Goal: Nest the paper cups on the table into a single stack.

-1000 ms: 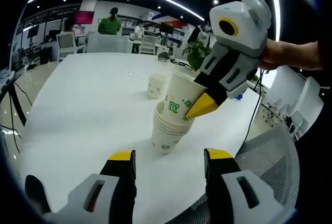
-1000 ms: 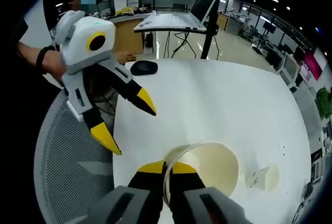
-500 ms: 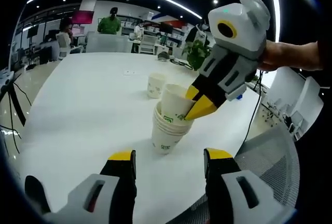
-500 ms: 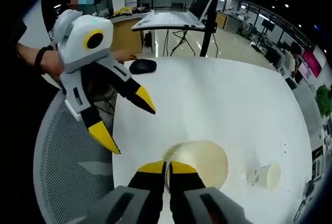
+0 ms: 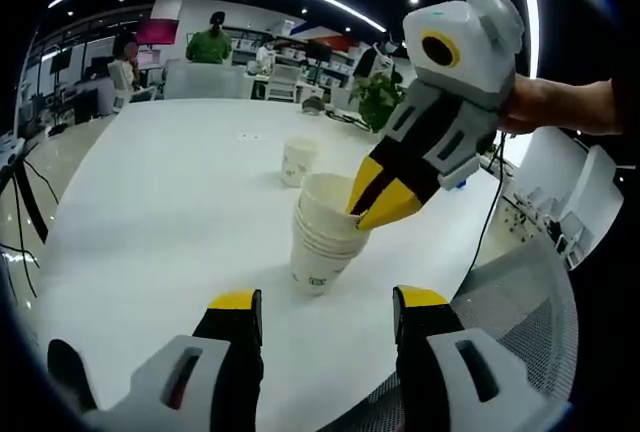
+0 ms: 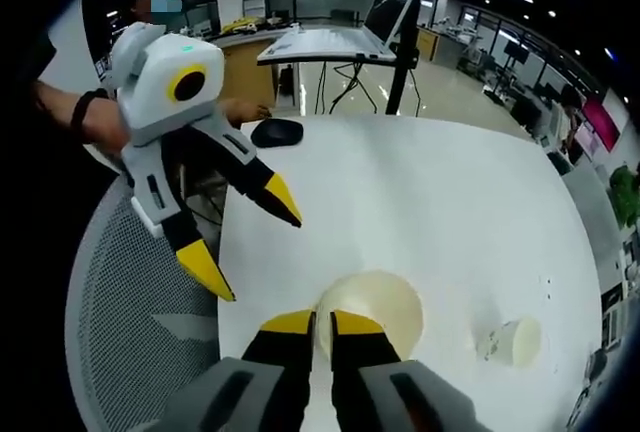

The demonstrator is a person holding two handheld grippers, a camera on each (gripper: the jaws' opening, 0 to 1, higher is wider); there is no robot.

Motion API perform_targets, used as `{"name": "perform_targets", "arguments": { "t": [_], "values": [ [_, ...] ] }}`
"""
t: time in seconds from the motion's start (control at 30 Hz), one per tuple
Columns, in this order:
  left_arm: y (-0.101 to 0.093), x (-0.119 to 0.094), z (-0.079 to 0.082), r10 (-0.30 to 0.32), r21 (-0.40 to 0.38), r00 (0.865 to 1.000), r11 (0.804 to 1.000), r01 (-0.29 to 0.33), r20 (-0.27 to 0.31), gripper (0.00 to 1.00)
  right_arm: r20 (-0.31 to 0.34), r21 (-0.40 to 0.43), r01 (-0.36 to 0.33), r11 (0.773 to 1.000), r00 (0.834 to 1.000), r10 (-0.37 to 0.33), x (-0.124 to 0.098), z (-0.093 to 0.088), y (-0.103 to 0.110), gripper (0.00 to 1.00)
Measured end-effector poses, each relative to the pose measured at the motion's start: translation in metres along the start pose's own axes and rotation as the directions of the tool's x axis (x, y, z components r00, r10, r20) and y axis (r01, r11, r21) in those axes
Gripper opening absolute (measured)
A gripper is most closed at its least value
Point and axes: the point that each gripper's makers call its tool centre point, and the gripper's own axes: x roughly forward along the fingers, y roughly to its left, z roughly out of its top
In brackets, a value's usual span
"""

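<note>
So far the white table carries a stack of paper cups near its edge, with one single cup standing apart behind it. In the left gripper view the top cup of the stack sits low in the ones beneath, and the right gripper has its yellow-tipped jaws drawn narrow around that cup's rim; the right gripper view shows the rim pinched between its own jaws. The left gripper hangs beside the table edge over a mesh chair, jaws spread wide and holding nothing. By the look of it, most of the nesting is done; what remains is to let go of the seated cup and bring the lone cup onto the stack
</note>
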Motion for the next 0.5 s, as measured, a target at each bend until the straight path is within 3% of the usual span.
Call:
{"name": "perform_targets", "arguments": {
  "t": [0.33, 0.5],
  "values": [
    [0.0, 0.002, -0.001, 0.001, -0.004, 1.0, 1.0, -0.001, -0.007, 0.51, 0.156, 0.152, 0.036, 0.988, 0.986, -0.06, -0.033, 0.014, -0.028, 0.1],
    [0.001, 0.004, 0.001, 0.001, -0.01, 1.0, 1.0, -0.001, -0.005, 0.51, 0.227, 0.222, 0.07, 0.972, 0.966, -0.121, -0.045, 0.018, -0.054, 0.15]
  ]
}}
